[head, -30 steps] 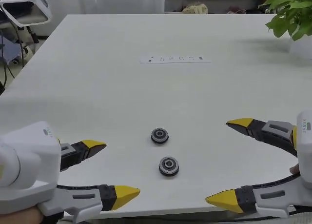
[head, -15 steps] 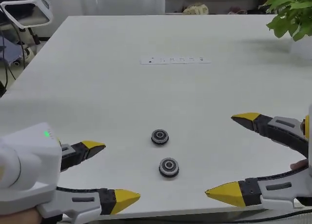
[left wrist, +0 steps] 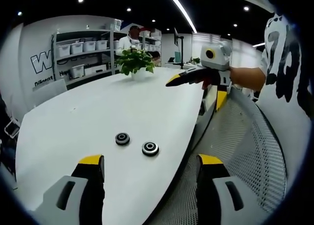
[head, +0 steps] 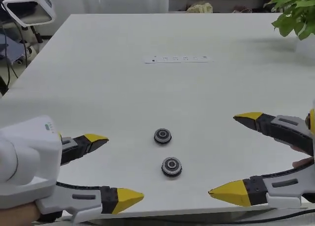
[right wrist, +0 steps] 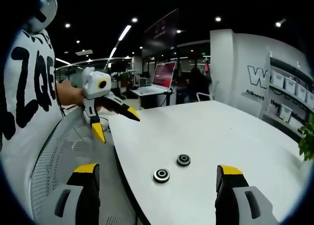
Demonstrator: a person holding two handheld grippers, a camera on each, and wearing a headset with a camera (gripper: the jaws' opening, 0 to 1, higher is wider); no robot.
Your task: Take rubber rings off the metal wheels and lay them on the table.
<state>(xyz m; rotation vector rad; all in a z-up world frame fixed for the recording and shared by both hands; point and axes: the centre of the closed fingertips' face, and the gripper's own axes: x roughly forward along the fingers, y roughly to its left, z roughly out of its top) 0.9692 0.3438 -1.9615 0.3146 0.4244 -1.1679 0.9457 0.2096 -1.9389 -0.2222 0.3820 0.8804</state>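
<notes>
in the head view a broad pale grey table [head: 147, 98] holds two metal wheels, one [head: 162, 136] just beyond the other [head: 171, 166], black rubber rings [head: 163, 167] on them, near the front edge between the left gripper [head: 119, 168] and right gripper [head: 226, 154], both with jaws spread wide, holding nothing. in the left gripper view a potted plant [left wrist: 135, 61] stands on the table before shelves [left wrist: 83, 53] of bins. in the right gripper view an open laptop [right wrist: 162, 77] sits beyond, under strip lights [right wrist: 122, 34].

The left gripper [head: 115, 167] and right gripper [head: 231, 154] have white bodies, grey-black curved jaws, yellow tips. The shirt [right wrist: 27, 83] is white with black letters.
</notes>
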